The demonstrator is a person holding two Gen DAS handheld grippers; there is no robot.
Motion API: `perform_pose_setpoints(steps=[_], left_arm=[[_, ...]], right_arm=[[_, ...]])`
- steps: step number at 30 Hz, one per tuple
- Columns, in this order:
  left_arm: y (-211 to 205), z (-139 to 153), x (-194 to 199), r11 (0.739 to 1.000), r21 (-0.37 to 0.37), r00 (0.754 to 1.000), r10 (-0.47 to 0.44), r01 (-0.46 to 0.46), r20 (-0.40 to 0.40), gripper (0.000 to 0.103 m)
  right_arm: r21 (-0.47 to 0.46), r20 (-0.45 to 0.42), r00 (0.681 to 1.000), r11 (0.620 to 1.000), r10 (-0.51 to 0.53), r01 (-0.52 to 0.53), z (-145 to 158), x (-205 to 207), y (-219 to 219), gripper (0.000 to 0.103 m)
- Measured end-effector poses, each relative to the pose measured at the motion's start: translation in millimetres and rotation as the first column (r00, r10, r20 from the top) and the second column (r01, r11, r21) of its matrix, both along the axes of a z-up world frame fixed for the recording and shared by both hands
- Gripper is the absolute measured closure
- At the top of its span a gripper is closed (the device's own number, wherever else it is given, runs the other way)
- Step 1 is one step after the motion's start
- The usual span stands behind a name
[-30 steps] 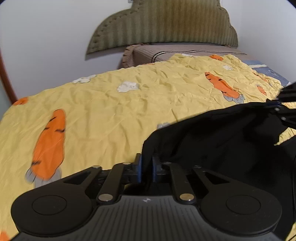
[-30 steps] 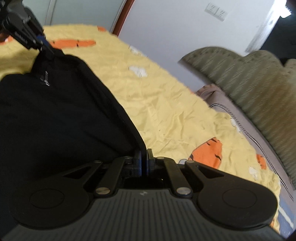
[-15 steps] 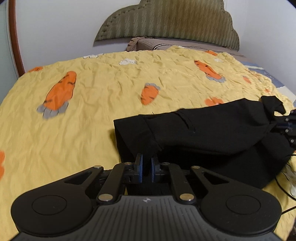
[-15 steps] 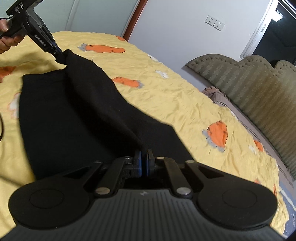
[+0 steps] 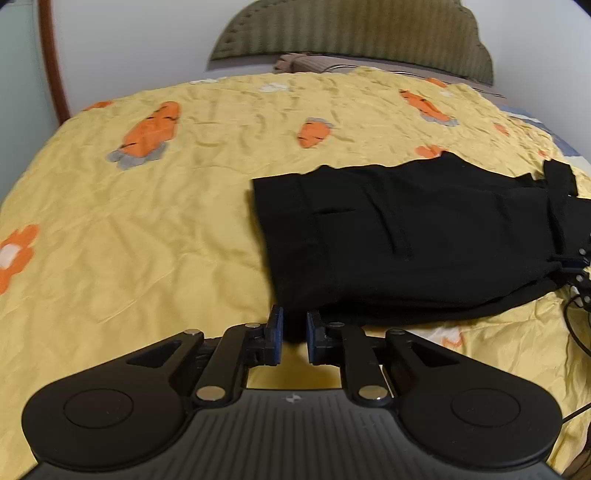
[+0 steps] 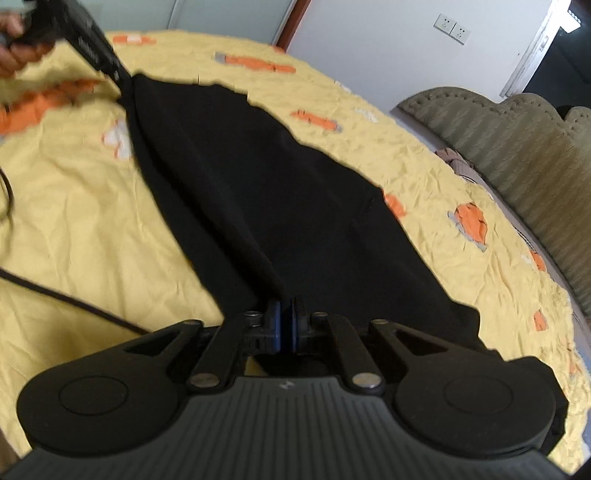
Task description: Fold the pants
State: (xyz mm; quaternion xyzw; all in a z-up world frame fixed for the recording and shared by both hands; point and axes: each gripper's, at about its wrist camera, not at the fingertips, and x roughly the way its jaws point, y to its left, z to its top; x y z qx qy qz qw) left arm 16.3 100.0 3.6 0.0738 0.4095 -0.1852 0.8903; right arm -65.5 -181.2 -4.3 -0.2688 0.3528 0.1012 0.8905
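Observation:
Black pants (image 5: pixel 413 236) lie folded over on the yellow bedspread (image 5: pixel 147 229). My left gripper (image 5: pixel 293 332) is shut on the near left corner of the pants, low over the bed. My right gripper (image 6: pixel 284 325) is shut on the opposite corner of the pants (image 6: pixel 266 192). The right gripper also shows at the right edge of the left wrist view (image 5: pixel 576 266), holding the cloth. The left gripper shows at the top left of the right wrist view (image 6: pixel 122 79), held by a hand.
The bedspread has orange carrot prints (image 5: pixel 147 133). A green padded headboard (image 5: pixel 354 33) and a brown pillow (image 5: pixel 310 64) are at the far end. A black cable (image 6: pixel 74 299) lies on the bed near me. White walls surround the bed.
Both grippers brought the lifted pants edge toward me and down. The cloth, held up a second ago, now lies flat on the bed, folded over itself.

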Motion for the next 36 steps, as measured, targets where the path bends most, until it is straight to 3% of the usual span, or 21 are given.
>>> perform_pose_setpoints(steps=[3,6,11,15,17,21,25,27,29,31,33,35,36], left_arm=[[9,7,-9,0.997,0.044,0.998,0.064,-0.065,0.022,0.089],[3,20,-18,0.996,0.051,0.995,0.074,-0.078,0.062,0.089],[-72,37,-25,0.996,0.02,0.987,-0.089,0.087,0.134,0.089],[-148,31,-20,0.983,0.012,0.974,-0.184,0.184,0.131,0.088],[-183,23,-17,0.979,-0.001,0.972,-0.203,0.205,0.119,0.088],[-231,4,-8,0.979,0.001,0.976,-0.205,0.206,0.072,0.088],[-262,-21,-4,0.968,0.009,0.967,-0.25,0.25,0.039,0.088],[-270,-31,-11,0.965,0.034,0.963,-0.26,0.258,0.07,0.083],[-273,-33,-24,0.96,0.059,0.954,-0.277,0.272,0.114,0.078],[-273,-35,-36,0.955,0.078,0.945,-0.293,0.284,0.142,0.078],[-271,-36,-51,0.948,0.088,0.933,-0.317,0.306,0.171,0.077],[-270,-40,-63,0.94,0.108,0.917,-0.34,0.324,0.209,0.077],[-270,-42,-68,0.938,0.119,0.908,-0.346,0.327,0.234,0.077]], right_arm=[[-0.005,0.017,0.999,0.999,-0.035,0.035,-6,-14,3,0.091],[0.052,0.042,0.995,0.995,-0.089,0.087,2,-34,-6,0.077],[0.241,0.103,0.97,0.951,-0.221,0.192,18,-50,-37,0.076],[0.426,0.139,0.941,0.877,-0.308,0.223,24,-34,-57,0.076],[0.501,0.109,0.937,0.832,-0.332,0.237,19,-21,-65,0.076],[0.581,-0.046,0.917,0.736,-0.397,0.348,1,-5,-85,0.072],[0.548,-0.089,0.926,0.758,-0.368,0.354,-10,-27,-88,0.07],[0.585,-0.082,0.915,0.724,-0.396,0.366,-7,-44,-99,0.068],[0.625,-0.069,0.881,0.669,-0.467,0.403,-2,-59,-116,0.063],[0.621,-0.037,0.822,0.631,-0.569,0.465,5,-73,-134,0.059],[0.603,-0.002,0.746,0.595,-0.665,0.532,12,-81,-151,0.049],[0.57,0.029,0.698,0.585,-0.715,0.577,19,-78,-163,0.04],[0.534,0.053,0.682,0.598,-0.729,0.598,24,-71,-166,0.038]])
